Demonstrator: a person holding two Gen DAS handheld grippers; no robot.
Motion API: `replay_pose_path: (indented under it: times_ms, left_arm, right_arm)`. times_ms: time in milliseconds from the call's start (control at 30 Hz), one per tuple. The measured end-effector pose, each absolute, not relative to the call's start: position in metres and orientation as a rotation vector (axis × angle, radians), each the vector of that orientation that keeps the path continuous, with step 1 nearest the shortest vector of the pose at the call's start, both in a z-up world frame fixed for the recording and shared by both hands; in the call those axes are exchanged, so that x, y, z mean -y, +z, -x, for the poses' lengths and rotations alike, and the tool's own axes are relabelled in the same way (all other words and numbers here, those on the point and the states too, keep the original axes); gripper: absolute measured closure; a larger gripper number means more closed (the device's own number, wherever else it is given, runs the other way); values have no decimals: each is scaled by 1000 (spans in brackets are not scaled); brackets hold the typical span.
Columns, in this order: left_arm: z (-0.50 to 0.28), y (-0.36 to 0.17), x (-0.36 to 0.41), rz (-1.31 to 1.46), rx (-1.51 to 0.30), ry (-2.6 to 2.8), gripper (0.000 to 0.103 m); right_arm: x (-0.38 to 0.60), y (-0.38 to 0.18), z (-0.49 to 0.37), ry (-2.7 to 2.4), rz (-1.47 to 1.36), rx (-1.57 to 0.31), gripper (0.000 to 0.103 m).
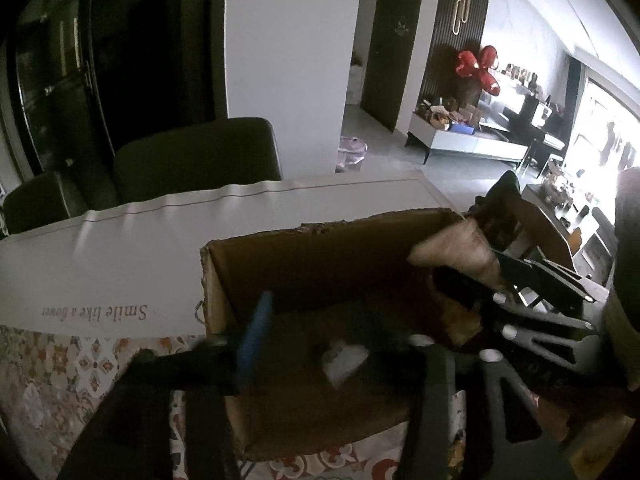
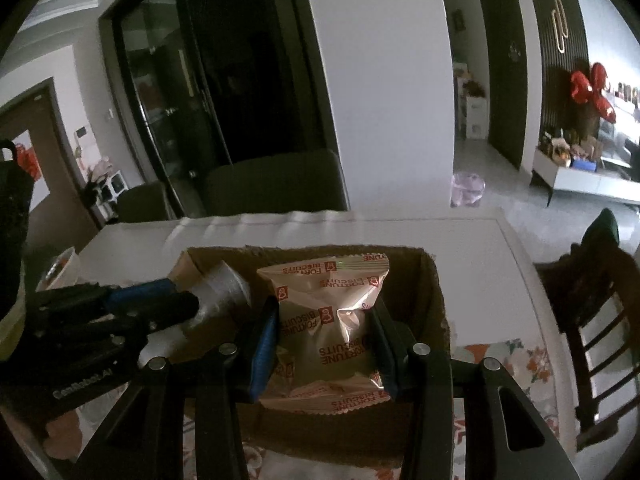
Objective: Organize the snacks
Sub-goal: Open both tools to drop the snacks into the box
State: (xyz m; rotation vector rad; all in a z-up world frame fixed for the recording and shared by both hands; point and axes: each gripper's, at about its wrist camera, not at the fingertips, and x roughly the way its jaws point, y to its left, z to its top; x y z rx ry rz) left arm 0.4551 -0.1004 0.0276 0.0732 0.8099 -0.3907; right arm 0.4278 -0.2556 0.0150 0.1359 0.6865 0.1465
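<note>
An open cardboard box [image 2: 430,296] stands on the table; it also shows in the left wrist view [image 1: 312,256]. My right gripper [image 2: 326,340] is shut on a beige Fortune Biscuits packet [image 2: 332,320] and holds it over the box; the packet shows in the left wrist view [image 1: 452,252]. My left gripper [image 1: 336,344] reaches into the box from the left, its jaws around a small whitish cup-like snack [image 1: 344,360], also in the right wrist view [image 2: 220,284]. The grip itself is dark and blurred.
The table carries a white mat [image 1: 120,248] with "Smile like a flower" and a floral cloth [image 1: 60,368]. Dark chairs [image 1: 196,156] stand behind the table, a wooden chair [image 2: 600,320] at its right. A small bowl [image 2: 60,268] sits at the left.
</note>
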Motion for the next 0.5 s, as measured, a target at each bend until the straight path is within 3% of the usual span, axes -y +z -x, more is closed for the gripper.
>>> replay_pose_path:
  times_ms: [33,100,500]
  left_arm:
    - [-453,29,100,-79,-802,-381,43]
    - [-451,30,99,-99,-786,-356,38]
    - [-400,43,74,-129,-708,-297,19]
  right_arm:
    - [257,14,-429,144,-140,-695,37]
    - [258,14,-427,117,-146,-684,28]
    - [243,28,-376,30,-90,-635,28]
